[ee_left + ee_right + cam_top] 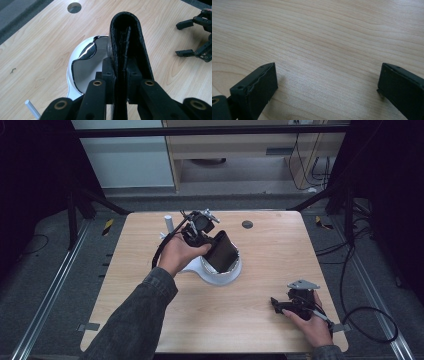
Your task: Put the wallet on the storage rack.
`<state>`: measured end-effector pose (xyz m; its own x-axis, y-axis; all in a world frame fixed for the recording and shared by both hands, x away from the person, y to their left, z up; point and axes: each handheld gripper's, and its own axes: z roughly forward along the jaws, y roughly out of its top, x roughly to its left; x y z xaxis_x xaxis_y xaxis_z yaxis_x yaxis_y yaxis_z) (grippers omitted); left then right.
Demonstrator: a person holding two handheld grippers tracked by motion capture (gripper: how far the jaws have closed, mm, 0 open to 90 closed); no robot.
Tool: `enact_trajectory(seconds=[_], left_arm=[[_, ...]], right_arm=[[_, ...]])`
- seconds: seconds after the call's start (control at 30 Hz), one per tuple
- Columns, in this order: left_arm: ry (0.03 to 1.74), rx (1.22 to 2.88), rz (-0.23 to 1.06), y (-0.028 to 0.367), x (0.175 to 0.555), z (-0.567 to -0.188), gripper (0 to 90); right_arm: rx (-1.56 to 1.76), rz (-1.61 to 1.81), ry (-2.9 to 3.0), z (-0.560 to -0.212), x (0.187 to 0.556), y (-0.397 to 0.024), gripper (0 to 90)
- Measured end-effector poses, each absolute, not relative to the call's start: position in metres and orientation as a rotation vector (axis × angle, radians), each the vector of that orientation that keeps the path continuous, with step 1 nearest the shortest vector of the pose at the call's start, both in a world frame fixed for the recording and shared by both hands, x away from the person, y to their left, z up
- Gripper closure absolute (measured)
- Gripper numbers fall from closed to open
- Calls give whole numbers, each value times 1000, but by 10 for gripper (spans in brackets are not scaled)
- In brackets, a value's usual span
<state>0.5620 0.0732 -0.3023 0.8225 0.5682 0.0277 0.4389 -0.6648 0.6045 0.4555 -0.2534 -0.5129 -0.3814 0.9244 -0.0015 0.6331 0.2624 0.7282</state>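
**Left gripper clamping a black folded case over a white bowl**

Seen from above, the person's left hand is holding the left gripper (200, 234) near the middle of the wooden table (270, 255). Its jaws are clenching a black folded case (221, 251), which is sticking out tilted beyond them, over a white bowl-shaped holder (220, 275).

In the left gripper view, the case (127, 42) is sitting squeezed between the two black jaws, its rounded fold pointing away from the camera. The white holder (75, 72), with a shiny reflective inside, is lying just beside and below the case, on its left. A small white cylinder (168, 222) is standing on the table behind the hand.

The right gripper (292, 306) is resting low near the table's right front corner, well apart from the case. In the right gripper view, its jaws are standing wide apart over bare wood, holding nothing.

No brand, label or writing can be read anywhere.
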Motion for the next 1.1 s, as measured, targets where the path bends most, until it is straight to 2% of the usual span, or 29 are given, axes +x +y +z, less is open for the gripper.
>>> enact_trajectory(seconds=[0.3, 0.67, 1.1], left_arm=[[791, 2375, 296, 77, 572, -305, 787], [859, 2291, 420, 89, 570, -299, 612], [823, 2215, 494, 97, 562, -290, 598]], right_arm=[[1410, 910, 2109, -513, 455, -253, 27], [1407, 908, 2110, -513, 455, -253, 27], [1408, 908, 2110, -513, 455, -253, 27]])
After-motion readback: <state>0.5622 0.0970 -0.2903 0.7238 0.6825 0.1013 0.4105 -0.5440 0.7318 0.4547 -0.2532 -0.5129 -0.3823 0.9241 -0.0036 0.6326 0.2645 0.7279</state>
